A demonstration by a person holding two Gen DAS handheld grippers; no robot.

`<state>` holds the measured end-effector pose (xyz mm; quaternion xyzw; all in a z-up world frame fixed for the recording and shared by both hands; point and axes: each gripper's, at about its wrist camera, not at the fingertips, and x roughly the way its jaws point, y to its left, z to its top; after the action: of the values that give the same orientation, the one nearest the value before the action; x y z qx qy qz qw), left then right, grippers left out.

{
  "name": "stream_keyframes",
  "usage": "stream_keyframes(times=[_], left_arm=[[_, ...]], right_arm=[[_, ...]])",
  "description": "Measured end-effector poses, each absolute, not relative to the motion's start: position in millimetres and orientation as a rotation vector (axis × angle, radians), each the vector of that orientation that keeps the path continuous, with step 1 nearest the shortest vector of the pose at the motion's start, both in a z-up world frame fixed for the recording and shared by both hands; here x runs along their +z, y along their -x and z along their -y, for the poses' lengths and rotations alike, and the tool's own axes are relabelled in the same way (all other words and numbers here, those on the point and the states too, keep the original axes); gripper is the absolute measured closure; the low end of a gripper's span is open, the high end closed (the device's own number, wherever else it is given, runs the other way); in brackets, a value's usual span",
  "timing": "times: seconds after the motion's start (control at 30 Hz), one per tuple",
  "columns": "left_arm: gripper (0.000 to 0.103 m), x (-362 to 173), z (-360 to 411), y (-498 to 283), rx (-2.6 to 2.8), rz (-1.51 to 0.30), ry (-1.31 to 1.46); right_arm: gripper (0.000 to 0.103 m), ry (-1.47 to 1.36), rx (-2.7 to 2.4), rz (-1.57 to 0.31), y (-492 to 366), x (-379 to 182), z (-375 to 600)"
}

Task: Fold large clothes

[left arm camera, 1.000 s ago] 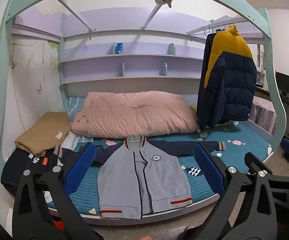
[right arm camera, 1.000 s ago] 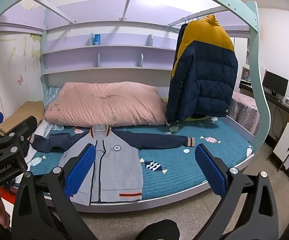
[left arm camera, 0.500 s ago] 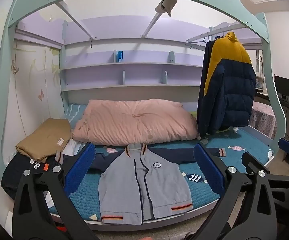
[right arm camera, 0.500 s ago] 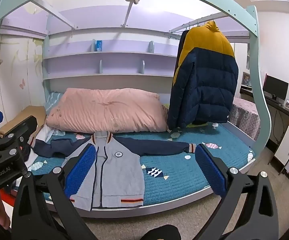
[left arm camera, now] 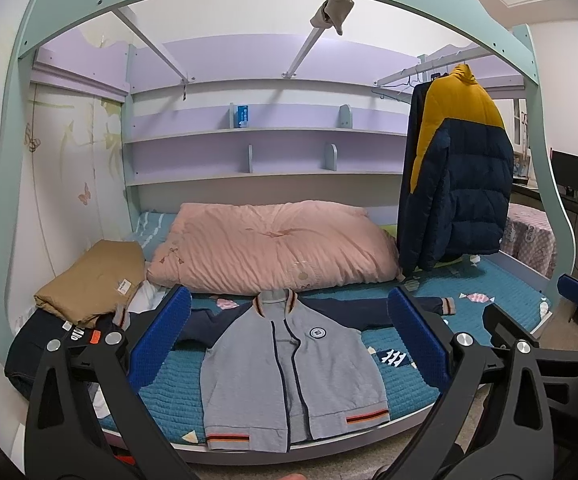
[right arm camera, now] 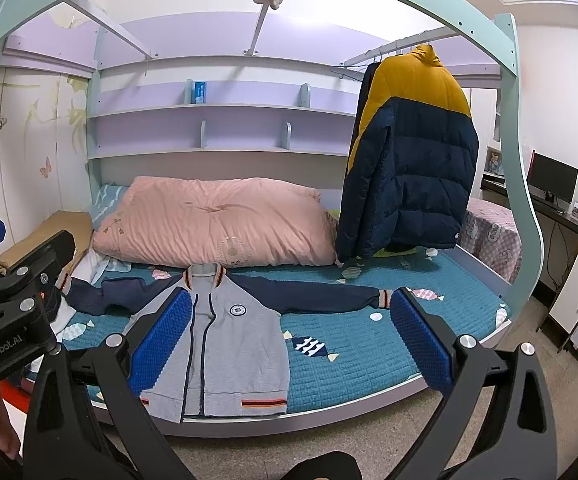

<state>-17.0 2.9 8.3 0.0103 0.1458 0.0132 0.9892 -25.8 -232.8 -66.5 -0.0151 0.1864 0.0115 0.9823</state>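
A grey jacket (left arm camera: 289, 364) with navy sleeves lies flat and face up on the teal bed (left arm camera: 489, 320), hem at the front edge and sleeves spread out. It also shows in the right wrist view (right arm camera: 229, 340). My left gripper (left arm camera: 289, 340) is open and empty, held in front of the bed above the floor. My right gripper (right arm camera: 289, 336) is open and empty too, to the right of the left one. Neither touches the jacket.
A pink duvet (left arm camera: 273, 248) lies behind the jacket. Folded tan (left arm camera: 93, 280) and dark clothes (left arm camera: 37, 344) are stacked at the bed's left end. A navy and yellow puffer coat (left arm camera: 457, 184) hangs at the right. A desk with a monitor (right arm camera: 553, 178) stands at the far right.
Both grippers have tilted up a little, so the bed and jacket sit lower in both views. Both stay open and empty. The jacket has not moved.
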Motion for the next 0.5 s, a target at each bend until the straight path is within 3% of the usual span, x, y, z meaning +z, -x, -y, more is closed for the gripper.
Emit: stream_keyframes(times=[0.5], left_arm=[[0.004, 8.9, -3.1, 16.7, 0.027, -0.294, -0.021]], right_arm=[[0.007, 0.032, 0.023, -0.376, 25.7, -66.2, 230.8]])
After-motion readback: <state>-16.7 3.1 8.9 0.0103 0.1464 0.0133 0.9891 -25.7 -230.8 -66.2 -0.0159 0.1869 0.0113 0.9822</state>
